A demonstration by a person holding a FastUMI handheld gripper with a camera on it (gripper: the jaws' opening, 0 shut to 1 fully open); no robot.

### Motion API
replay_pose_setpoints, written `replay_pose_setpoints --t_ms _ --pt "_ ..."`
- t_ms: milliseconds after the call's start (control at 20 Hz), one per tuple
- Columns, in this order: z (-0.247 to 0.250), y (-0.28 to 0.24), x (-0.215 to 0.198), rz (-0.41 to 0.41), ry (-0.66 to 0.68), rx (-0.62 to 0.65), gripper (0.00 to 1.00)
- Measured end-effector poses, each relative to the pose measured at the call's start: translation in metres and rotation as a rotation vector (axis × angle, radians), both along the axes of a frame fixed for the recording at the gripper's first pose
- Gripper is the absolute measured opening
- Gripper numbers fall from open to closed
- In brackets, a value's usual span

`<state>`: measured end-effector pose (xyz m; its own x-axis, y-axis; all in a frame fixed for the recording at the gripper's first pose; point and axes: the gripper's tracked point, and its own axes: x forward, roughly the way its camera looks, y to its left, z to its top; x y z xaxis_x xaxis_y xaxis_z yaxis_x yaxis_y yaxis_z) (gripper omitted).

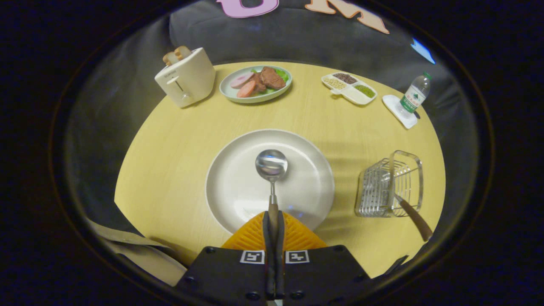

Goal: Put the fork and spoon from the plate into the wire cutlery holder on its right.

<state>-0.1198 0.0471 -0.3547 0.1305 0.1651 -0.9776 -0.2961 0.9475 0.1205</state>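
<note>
1. Gripper [273,221], bottom centre of the frame: fingers closed almost together, clamped on the wooden handle of the spoon [271,170] from both sides.
2. Spoon: handle pinched between the fingertips, metal neck and bowl pointing straight ahead beyond them; bowl seen over the middle of the white plate [238,187]. Contact between bowl and plate cannot be told.
3. White plate: centre of the frame, on the round yellow table [170,153], just ahead of the fingers.
4. Wire cutlery holder [382,187]: right of the plate, lower right of the frame, well apart from the plate rim.
5. Fork [410,212]: already standing tilted inside the holder, brown handle leaning out toward the lower right.
6. Toaster [187,78]: upper left, two slices of bread showing at the top.
7. Green plate of food [255,83]: upper centre, just right of the toaster, carrying sliced meat and lettuce.
8. Divided tray [349,88]: upper right, compartments with grains and seeds.
9. Water bottle [414,95]: far upper right, upright on a white coaster [397,111].
</note>
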Motion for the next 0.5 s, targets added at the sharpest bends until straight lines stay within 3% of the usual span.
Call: replay_pose_setpoints --t_ms 500 --pt "0.055 -0.102 0.05 -0.011 -0.036 -0.107 0.04"
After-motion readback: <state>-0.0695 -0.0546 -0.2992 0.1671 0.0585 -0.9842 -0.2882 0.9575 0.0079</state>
